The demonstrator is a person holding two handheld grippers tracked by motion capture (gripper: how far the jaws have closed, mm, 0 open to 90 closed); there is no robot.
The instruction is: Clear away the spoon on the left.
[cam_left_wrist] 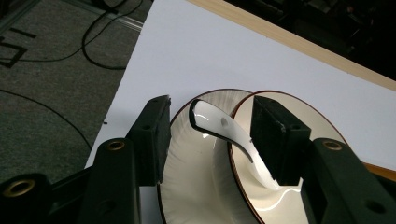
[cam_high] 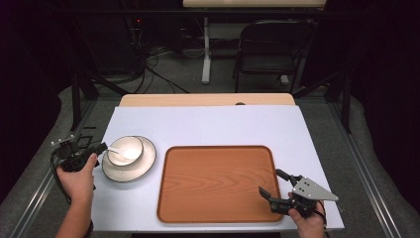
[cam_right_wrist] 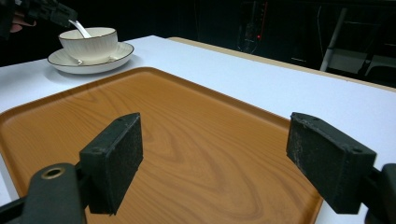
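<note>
A white bowl [cam_high: 125,150] with a dark rim sits on a matching plate [cam_high: 130,171] at the table's left. A white spoon [cam_high: 115,150] leans in the bowl, handle to the left. My left gripper [cam_high: 101,148] is open around that handle. In the left gripper view the spoon [cam_left_wrist: 219,123] lies between the pads of the left gripper [cam_left_wrist: 212,135], with a gap on each side, above the bowl [cam_left_wrist: 261,210] and the plate [cam_left_wrist: 219,93]. My right gripper [cam_high: 271,184] is open and holds nothing at the near right corner of the wooden tray [cam_high: 218,183]. The right gripper [cam_right_wrist: 215,158] faces across the tray [cam_right_wrist: 187,130] toward the bowl [cam_right_wrist: 88,44].
A white sheet [cam_high: 208,124] covers the tabletop, and a strip of wood [cam_high: 208,99] shows at its far edge. A black chair [cam_high: 272,49] and a table leg [cam_high: 206,54] stand on the floor beyond. Cables [cam_high: 153,69] lie on the floor at the far left.
</note>
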